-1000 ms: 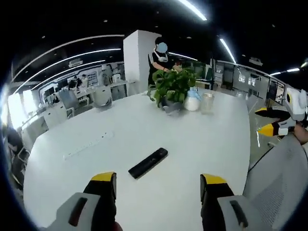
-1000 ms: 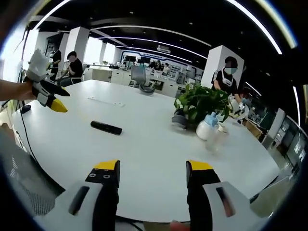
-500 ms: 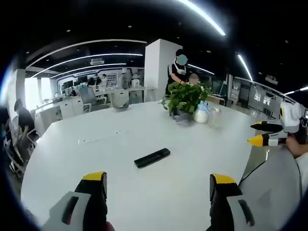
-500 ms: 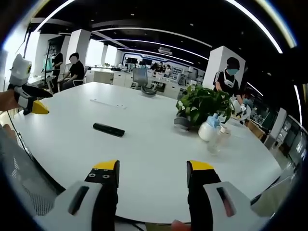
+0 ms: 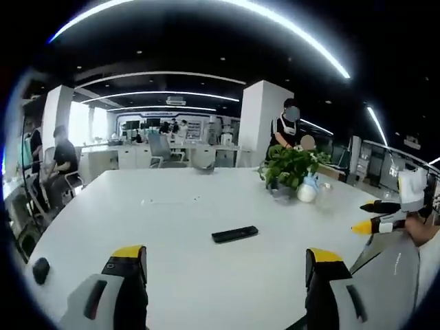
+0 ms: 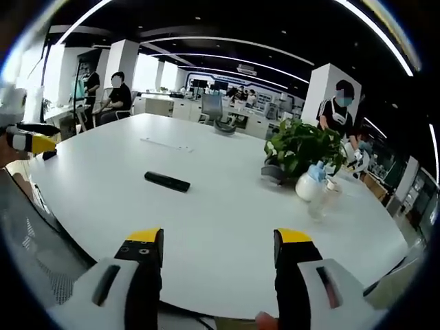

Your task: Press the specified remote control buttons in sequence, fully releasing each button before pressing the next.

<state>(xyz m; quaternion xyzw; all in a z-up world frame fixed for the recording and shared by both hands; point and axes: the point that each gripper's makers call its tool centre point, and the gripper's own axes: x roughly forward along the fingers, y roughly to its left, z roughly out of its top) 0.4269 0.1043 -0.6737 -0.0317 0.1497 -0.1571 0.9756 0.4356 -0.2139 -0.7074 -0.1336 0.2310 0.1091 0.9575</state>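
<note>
Remote control (image 5: 235, 234) flat on the white bench (image 5: 172, 275), out in the open middle, touching nothing else.

In the left gripper view: left tongs (image 5: 223, 261) spread wide, nothing between the jaws, hovering at the near edge of the bench. Remote ahead at about twelve o'clock, a shade toward one, well apart from the yellow tips. Long axis nearly crosswise to the jaws, running from nine toward three with the three o'clock end tipped slightly farther away. Right tongs (image 5: 375, 216) visible at three o'clock, beside a grey mesh chair back (image 5: 395, 275), jaws parted a little, holding nothing.

In the right gripper view: right tongs (image 6: 218, 237) also spread and empty, over the bench edge. Remote (image 6: 167, 181) at about eleven o'clock, well apart, long axis again crosswise, nine o'clock end a bit farther off. Left tongs (image 6: 31, 141) at nine o'clock by the rim of the bench.

Judging by both views, neither tongs clearly nearer; remote more squarely in line with the left tongs, so a straight reach forward from there looks the simpler approach. Buttons too small to make out from here.

Potted plant (image 5: 289, 165), white bottle (image 5: 307, 189) and clear jar (image 6: 324, 194) grouped at the far side, near two o'clock from the left tongs, well clear of the remote.
</note>
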